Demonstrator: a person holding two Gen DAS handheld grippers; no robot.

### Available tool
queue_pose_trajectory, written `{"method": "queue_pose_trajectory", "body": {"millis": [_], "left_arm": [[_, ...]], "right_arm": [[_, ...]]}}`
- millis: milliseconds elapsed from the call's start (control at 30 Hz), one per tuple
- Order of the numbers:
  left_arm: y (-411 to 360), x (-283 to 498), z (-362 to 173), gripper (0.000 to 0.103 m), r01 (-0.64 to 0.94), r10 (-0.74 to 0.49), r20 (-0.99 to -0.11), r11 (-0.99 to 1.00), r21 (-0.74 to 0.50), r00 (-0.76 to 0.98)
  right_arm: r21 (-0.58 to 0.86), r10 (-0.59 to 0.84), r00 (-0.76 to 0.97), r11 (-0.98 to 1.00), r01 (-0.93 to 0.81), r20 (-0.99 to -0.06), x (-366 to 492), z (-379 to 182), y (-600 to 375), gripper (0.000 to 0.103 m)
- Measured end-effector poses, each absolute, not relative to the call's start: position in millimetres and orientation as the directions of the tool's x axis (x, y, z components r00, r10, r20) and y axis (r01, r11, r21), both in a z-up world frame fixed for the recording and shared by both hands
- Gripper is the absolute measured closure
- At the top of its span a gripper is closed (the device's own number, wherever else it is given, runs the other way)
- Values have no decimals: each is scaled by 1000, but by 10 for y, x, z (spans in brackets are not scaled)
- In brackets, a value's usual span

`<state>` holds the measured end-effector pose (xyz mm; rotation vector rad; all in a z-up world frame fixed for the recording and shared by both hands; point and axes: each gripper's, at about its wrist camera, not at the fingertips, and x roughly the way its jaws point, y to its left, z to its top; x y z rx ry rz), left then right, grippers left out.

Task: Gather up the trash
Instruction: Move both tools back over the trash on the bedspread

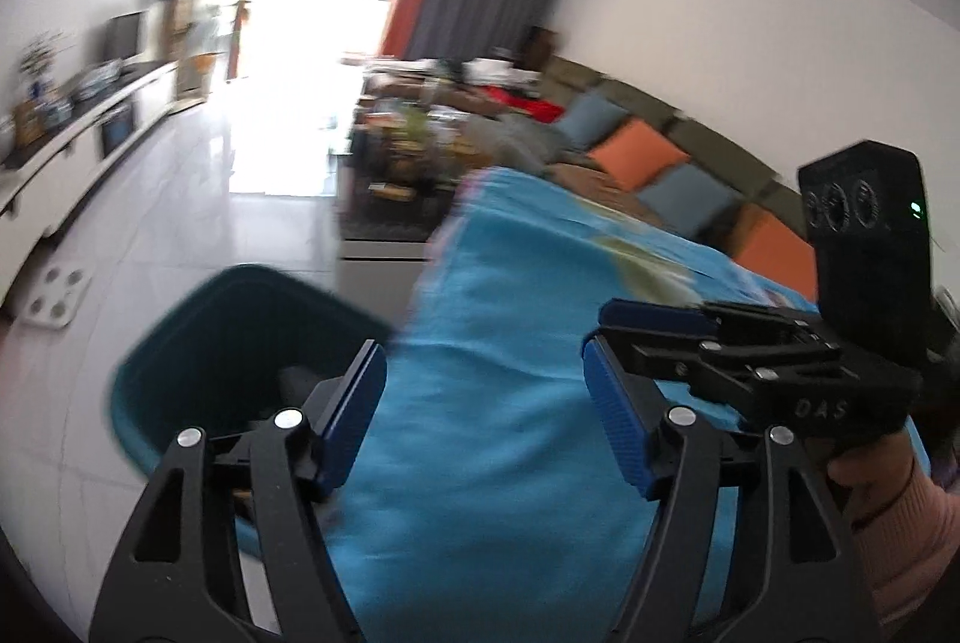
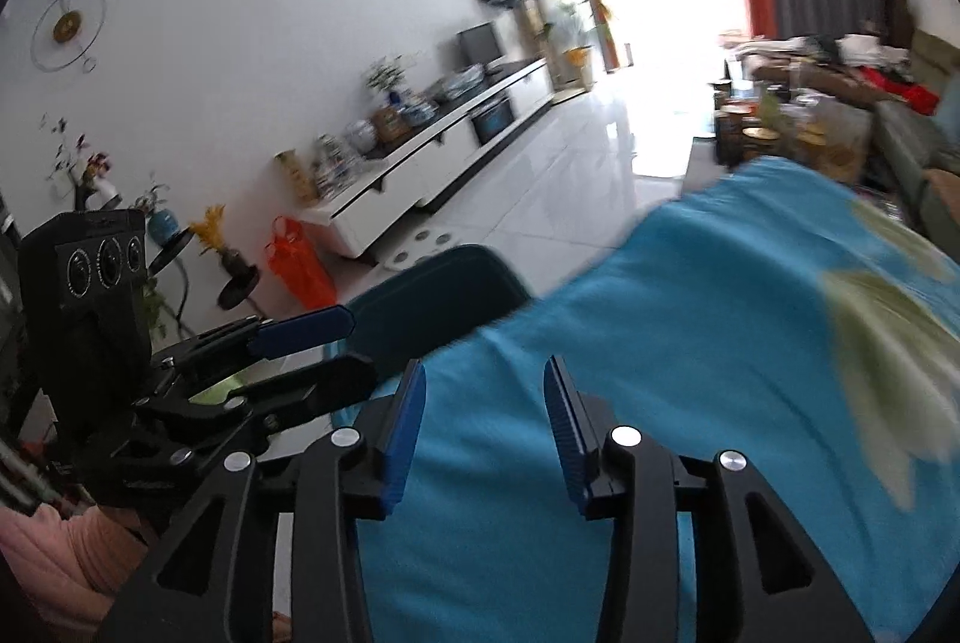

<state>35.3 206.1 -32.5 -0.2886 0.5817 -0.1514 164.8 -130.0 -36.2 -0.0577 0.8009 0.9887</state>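
Because both tools sit over the blue tablecloth (image 1: 510, 403), we start there: our left gripper (image 1: 486, 403) stands spread with nothing between its blue pads, and our right gripper (image 2: 483, 433) is parted more narrowly, also empty. No loose trash shows on the cloth near either. Just beyond the table's edge stands the teal waste bin (image 1: 240, 343), below and left of the left gripper, which is nearer it. Farther off lies a cluttered coffee table (image 1: 408, 144).

A blue cloth (image 1: 510, 403) covers the table, with a teal bin (image 1: 198, 343) on the white floor (image 1: 180, 223) beside it.
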Motion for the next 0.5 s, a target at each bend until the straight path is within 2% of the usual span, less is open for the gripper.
{"method": "queue_pose_trajectory", "body": {"millis": [200, 500], "left_arm": [[1266, 576, -372, 35, 249, -387, -531, 916, -314, 754], [244, 817, -504, 36, 431, -511, -576, 857, -283, 639]], "right_arm": [[286, 655, 421, 697, -657, -627, 1586, -369, -2186, 64], [295, 531, 559, 838, -460, -637, 1445, -509, -3273, 64]]}}
